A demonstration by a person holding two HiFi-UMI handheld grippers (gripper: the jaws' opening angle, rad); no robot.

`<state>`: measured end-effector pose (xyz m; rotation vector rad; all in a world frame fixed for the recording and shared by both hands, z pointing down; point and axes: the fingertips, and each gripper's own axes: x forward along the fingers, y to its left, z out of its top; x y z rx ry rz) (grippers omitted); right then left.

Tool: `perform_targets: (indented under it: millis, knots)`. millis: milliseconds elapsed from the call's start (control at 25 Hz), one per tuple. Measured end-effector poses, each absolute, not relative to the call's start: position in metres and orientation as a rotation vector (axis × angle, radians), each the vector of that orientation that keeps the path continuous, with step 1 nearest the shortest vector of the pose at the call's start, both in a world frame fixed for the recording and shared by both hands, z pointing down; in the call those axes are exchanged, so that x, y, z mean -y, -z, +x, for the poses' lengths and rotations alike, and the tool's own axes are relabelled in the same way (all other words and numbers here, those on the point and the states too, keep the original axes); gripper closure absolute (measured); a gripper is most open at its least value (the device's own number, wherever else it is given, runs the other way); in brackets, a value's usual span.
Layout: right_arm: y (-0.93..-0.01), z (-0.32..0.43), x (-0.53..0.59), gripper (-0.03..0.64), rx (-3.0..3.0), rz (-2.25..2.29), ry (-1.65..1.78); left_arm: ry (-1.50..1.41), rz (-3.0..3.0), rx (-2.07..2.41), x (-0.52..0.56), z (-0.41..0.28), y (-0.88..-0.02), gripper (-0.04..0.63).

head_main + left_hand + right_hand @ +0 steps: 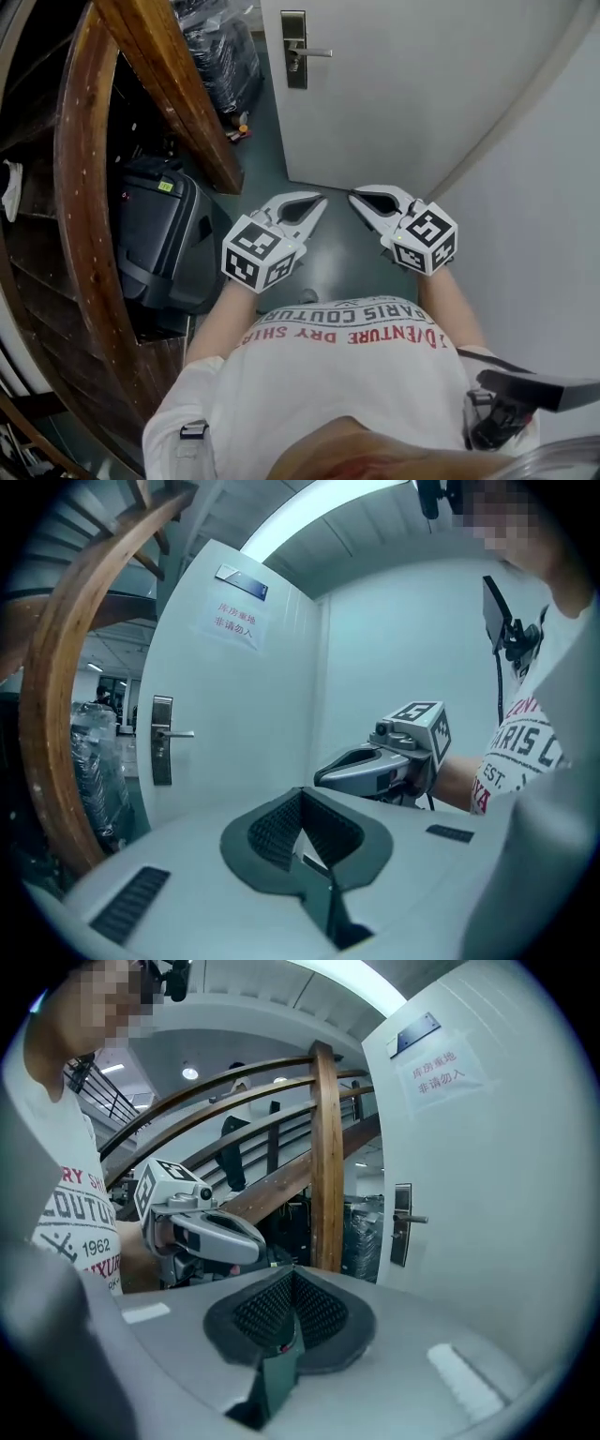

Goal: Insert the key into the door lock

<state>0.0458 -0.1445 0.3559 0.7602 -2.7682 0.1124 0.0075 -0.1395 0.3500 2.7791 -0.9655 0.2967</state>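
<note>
My closed left gripper (320,199) and right gripper (354,194) hang well short of the door lock (293,37); it stands upright, handle (315,53) pointing right.

The left forearm (217,326) and right forearm (448,298) reach forward, bare. The left gripper (317,202) and right gripper (358,196) are held side by side, tips angled toward each other, each with its 2 jaws closed together.

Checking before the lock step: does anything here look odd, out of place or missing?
One thing: the left gripper and right gripper are both shut with nothing between their jaws, and no key shows anywhere. The door and its handle look normal.
</note>
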Motion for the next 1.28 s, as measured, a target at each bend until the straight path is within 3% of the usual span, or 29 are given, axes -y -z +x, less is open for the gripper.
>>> perform_targets:
  millis: [240, 520, 1280]
  knots:
    - [-0.37, 0.119, -0.001, 0.615, 2.756, 0.795, -0.174, -0.255, 2.751, 0.947, -0.001, 0.078, -0.361, 0.593]
    - [-0.335, 0.156, -0.121, 0.615, 2.814, 0.818, -0.163, -0.232, 2.775, 0.929, -0.127, 0.125, -0.328, 0.594]
    - [-0.314, 0.171, -0.196, 0.617, 2.83, 0.818, -0.097, -0.205, 2.759, 0.992, -0.203, 0.129, -0.304, 0.594]
